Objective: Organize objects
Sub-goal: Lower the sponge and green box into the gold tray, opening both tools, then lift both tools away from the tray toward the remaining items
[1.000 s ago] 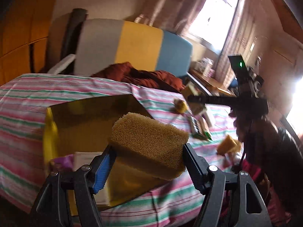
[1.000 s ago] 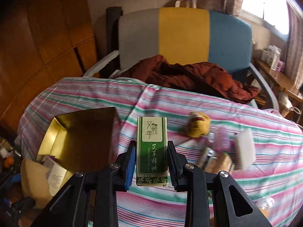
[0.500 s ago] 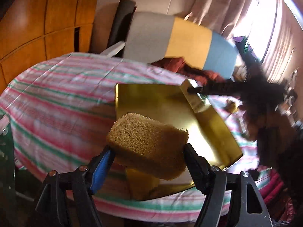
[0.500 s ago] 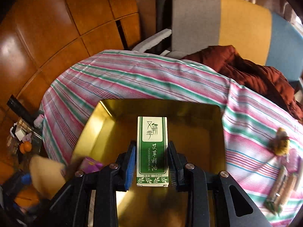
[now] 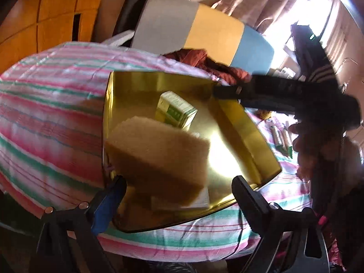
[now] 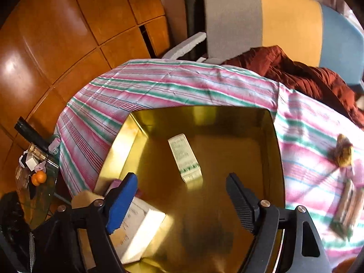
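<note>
Both jaws are opening over the gold tray [image 5: 248, 122]. The left hand-held gripper [image 5: 177, 188] is wide, and the sponge [image 5: 159, 154] is free between its jaws, blurry. The right hand-held gripper [image 6: 182, 193] is wide and empty; the green box [image 6: 184, 157] is in the tray. The sponge might bounce out onto the striped cloth [image 5: 45, 113].

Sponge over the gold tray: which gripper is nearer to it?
Left. The left gripper, jaws opening, has the sponge between its fingers without contact. The right gripper, also opening, hangs over the gold tray near the green box.
</note>
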The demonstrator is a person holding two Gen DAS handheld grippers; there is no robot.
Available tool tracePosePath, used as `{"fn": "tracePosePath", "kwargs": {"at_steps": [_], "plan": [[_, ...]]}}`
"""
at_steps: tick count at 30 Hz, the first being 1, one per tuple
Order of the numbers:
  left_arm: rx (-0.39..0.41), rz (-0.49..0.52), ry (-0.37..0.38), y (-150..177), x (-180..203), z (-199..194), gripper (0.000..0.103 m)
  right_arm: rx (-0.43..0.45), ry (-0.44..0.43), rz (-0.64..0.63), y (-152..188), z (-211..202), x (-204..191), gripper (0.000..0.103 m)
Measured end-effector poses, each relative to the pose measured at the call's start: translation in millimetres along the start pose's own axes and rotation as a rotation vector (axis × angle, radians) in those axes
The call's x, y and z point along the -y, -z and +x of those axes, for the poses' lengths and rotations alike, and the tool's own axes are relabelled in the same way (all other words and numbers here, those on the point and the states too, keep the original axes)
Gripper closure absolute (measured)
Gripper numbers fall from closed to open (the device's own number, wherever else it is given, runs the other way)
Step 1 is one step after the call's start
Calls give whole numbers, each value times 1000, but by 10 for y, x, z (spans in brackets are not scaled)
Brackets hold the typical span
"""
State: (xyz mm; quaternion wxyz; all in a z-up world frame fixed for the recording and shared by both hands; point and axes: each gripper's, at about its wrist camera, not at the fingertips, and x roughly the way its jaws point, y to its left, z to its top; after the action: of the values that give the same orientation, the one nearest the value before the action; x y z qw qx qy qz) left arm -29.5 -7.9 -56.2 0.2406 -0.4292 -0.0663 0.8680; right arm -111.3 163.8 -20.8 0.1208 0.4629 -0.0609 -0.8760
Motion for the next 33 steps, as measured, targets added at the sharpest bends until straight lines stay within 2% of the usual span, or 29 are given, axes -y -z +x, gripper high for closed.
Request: {"fn": "tracePosePath", "kwargs": {"at_steps": [3,7,13,17,21,29,33], "plan": [[42,10,50,-104,85,-24,8,-3,3,23,91,-35,86,22],[42,2,126,-285,200,138,8,8,23,50,188,-89,174,22],[56,54,120,-422,369,208,8,66,108,103,301,-360,400,20],[76,67,32,-442,322,184,8,103,138,119,323,-534,510,17],[79,35,-27,-428,189,62,8,117,134,108,334,-594,496,14],[152,11,-319,-326,114,-292,8,112,120,66,422,-559,329,7],[174,-15,-382,-292,85,-399,8,121,132,32,479,-564,218,4]]}}
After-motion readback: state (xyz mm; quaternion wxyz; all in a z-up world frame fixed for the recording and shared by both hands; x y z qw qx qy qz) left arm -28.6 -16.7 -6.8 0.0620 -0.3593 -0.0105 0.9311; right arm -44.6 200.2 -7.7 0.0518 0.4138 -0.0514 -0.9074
